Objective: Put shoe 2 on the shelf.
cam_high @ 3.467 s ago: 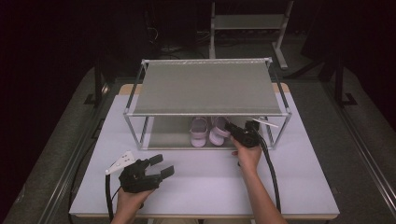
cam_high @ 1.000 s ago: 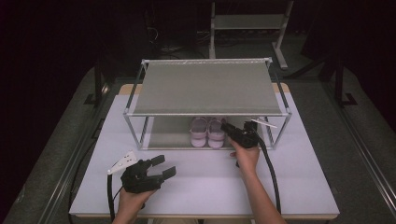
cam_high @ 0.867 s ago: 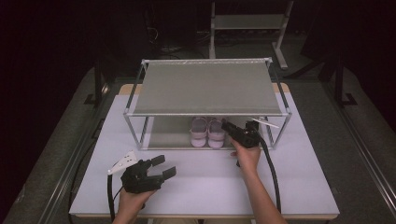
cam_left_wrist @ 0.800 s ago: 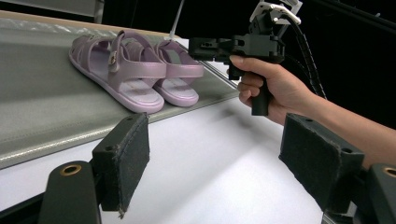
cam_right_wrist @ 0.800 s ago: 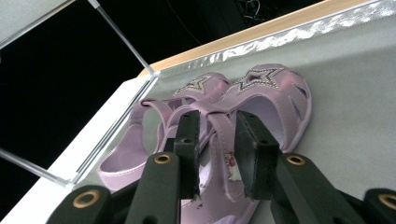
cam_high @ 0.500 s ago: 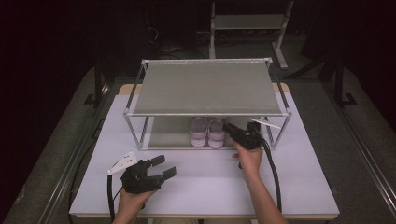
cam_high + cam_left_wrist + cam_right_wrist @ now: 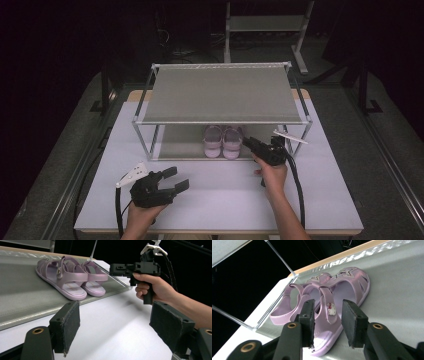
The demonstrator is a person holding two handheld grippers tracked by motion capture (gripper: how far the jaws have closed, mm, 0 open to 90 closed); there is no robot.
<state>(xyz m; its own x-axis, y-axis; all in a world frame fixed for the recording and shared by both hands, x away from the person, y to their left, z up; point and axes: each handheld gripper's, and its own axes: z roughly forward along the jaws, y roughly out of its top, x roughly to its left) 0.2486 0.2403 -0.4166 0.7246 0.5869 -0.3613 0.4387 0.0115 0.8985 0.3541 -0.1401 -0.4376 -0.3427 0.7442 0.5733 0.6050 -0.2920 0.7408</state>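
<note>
Dark room, grey floor (image 7: 380, 135), metal stand (image 7: 265, 22) behind white table (image 7: 225, 200).

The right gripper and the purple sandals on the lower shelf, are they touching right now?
Apart. In the left gripper view, the right gripper hangs beside the purple sandals with a clear gap of dark background and shelf between its jaw tips and the nearer strap.

Sandals (image 7: 223, 141): toes hidden under rack's top shelf (image 7: 222, 100) in high view | right gripper (image 7: 327, 322): its near jaw covered part of nearer sandal's heel strap | left gripper (image 7: 115, 326): jaw bases cut off by bottom edge
</note>
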